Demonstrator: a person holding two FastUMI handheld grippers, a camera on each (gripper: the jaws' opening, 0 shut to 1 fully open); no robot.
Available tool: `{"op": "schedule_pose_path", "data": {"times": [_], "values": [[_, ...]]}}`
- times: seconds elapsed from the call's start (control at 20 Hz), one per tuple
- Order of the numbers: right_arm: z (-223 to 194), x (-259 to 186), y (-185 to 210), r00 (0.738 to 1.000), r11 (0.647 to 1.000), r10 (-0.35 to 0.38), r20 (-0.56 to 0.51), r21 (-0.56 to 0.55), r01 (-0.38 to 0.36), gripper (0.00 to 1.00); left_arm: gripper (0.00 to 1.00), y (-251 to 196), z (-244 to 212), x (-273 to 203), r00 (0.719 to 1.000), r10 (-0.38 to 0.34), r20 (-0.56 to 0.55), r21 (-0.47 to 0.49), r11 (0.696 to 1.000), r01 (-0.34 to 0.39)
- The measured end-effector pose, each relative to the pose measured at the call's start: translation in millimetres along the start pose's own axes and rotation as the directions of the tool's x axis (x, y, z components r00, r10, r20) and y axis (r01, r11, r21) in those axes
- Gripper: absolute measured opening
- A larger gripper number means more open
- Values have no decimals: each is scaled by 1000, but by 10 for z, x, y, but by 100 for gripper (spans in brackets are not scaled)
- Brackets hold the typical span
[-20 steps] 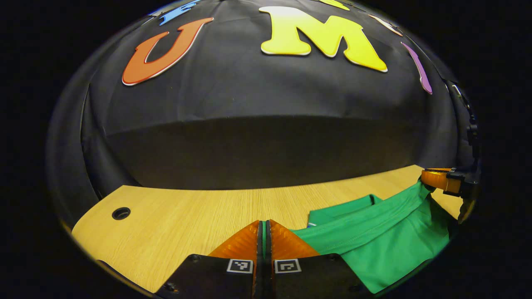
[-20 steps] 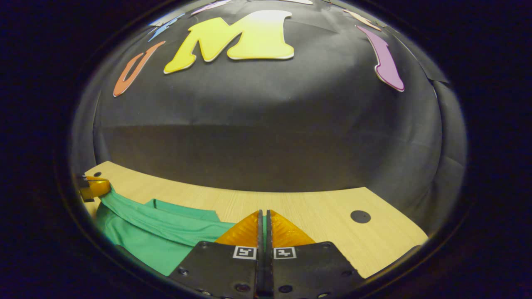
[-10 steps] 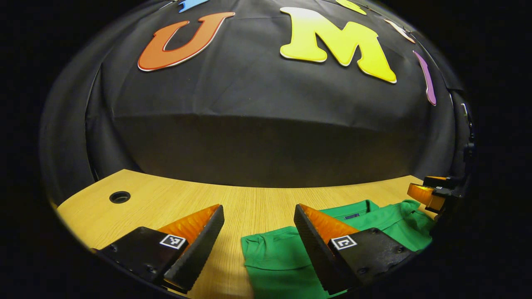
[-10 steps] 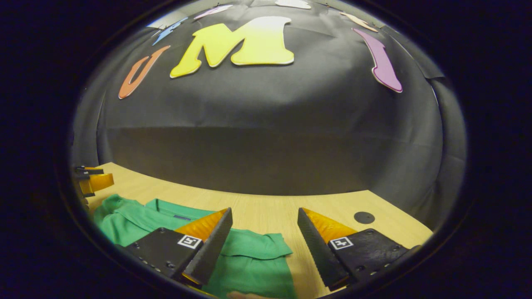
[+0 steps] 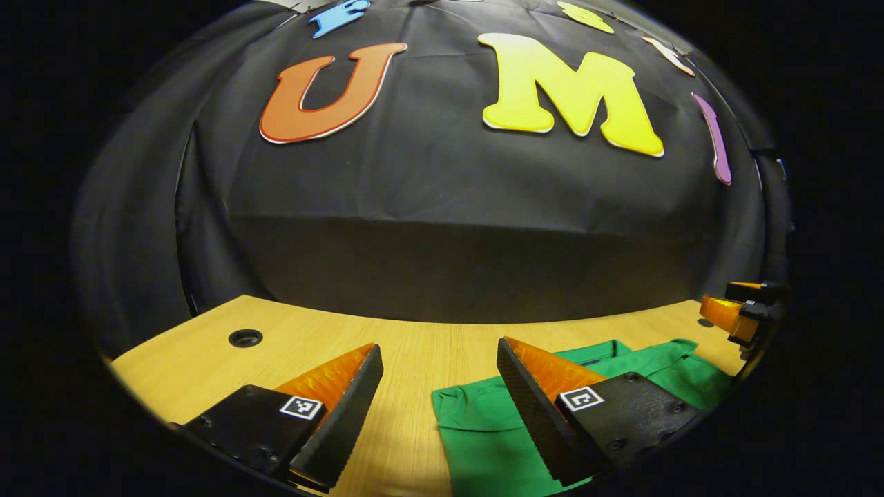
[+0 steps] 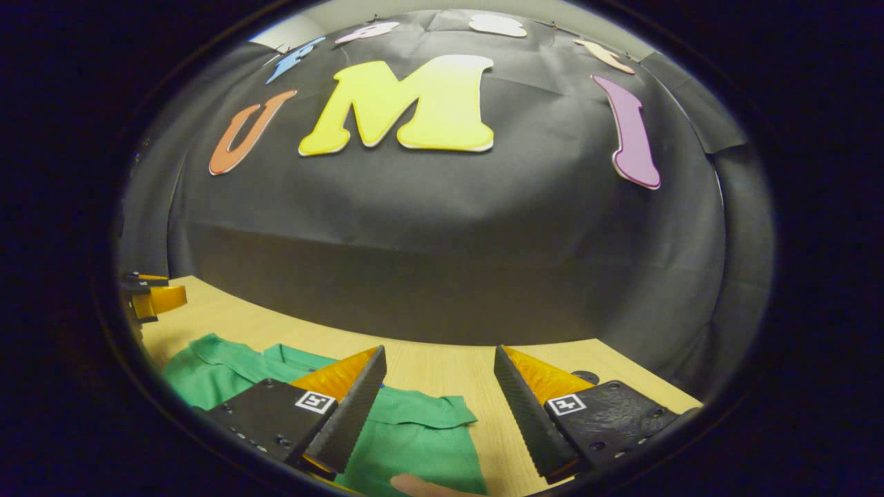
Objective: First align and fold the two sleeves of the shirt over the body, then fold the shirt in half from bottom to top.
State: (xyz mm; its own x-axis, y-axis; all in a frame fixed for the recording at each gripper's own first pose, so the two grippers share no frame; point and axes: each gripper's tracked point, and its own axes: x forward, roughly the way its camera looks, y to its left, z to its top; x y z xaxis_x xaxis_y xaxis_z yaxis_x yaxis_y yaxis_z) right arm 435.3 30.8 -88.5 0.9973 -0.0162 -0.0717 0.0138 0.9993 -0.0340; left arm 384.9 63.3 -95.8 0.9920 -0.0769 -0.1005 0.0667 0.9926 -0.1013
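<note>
The green shirt (image 5: 483, 442) lies folded on the wooden table (image 5: 207, 362), its collar toward the far wall. My left gripper (image 5: 438, 386) is open above the shirt's left edge, nothing between its fingers. The right gripper (image 5: 732, 314) shows at the far right of the left gripper view, beyond the shirt. In the right gripper view the shirt (image 6: 414, 442) lies low and left, and my right gripper (image 6: 438, 386) stands open over its right edge, holding nothing. The left gripper (image 6: 155, 300) appears at the far left of that view.
The black cloth wall (image 5: 449, 228) rises just behind the table's far edge. A round cable hole (image 5: 245, 338) sits in the tabletop left of the shirt, another hole (image 6: 585, 377) to its right. A fingertip (image 6: 421, 485) shows at the bottom of the right gripper view.
One second ago both grippers were shut on the shirt's hem, carrying it over the body. They have since let go and opened, and both have lifted slightly; the shirt lies folded.
</note>
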Motion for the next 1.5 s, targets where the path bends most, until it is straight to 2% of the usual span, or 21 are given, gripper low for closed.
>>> {"op": "schedule_pose_path", "data": {"times": [0.2,0.3,0.4,0.55,0.65,0.7,0.85,0.95,1.0,1.1,1.2,1.35,1.5], "values": [[340,-629,2,1000,999,-18,21,-51,19,96,100,-99,208,-636,1000,6,8,61,998,-6],[527,-1010,0,999,1000,-21,46,-12,22,97,100,-194,371,-1013,1000,-7,14,60,998,6],[620,-1419,-10,1000,1000,5,26,12,-6,95,100,-303,549,-1390,999,-21,38,66,998,18],[761,-1998,-134,1000,999,14,27,41,-15,95,100,-366,784,-2029,996,-9,89,92,996,1],[787,-2391,-114,998,995,60,32,78,-63,93,100,-429,832,-2482,995,2,100,126,992,-15],[790,-2567,-126,997,994,74,38,75,-77,95,100,-450,876,-2716,993,12,114,131,991,-27],[787,-3171,-257,997,998,59,51,16,-60,96,100,-695,863,-3295,994,-20,110,112,994,7],[715,-3562,-230,995,996,89,47,16,-90,95,100,-833,847,-3643,993,-37,112,120,992,24],[683,-3762,-256,994,995,97,47,17,-98,97,100,-869,861,-3807,991,-36,127,134,991,19],[616,-4110,-453,996,998,67,62,15,-68,95,100,-908,840,-4038,988,-21,156,140,990,-1],[447,-4348,-591,998,998,34,43,42,-36,95,100,-944,762,-4222,988,4,157,105,994,-21],[358,-4538,-754,999,998,13,43,55,-16,95,100,-1221,701,-4332,989,-47,139,116,993,30],[340,-4557,-740,998,999,29,60,41,-31,96,100,-1350,625,-4276,989,-58,137,171,985,34]]}}
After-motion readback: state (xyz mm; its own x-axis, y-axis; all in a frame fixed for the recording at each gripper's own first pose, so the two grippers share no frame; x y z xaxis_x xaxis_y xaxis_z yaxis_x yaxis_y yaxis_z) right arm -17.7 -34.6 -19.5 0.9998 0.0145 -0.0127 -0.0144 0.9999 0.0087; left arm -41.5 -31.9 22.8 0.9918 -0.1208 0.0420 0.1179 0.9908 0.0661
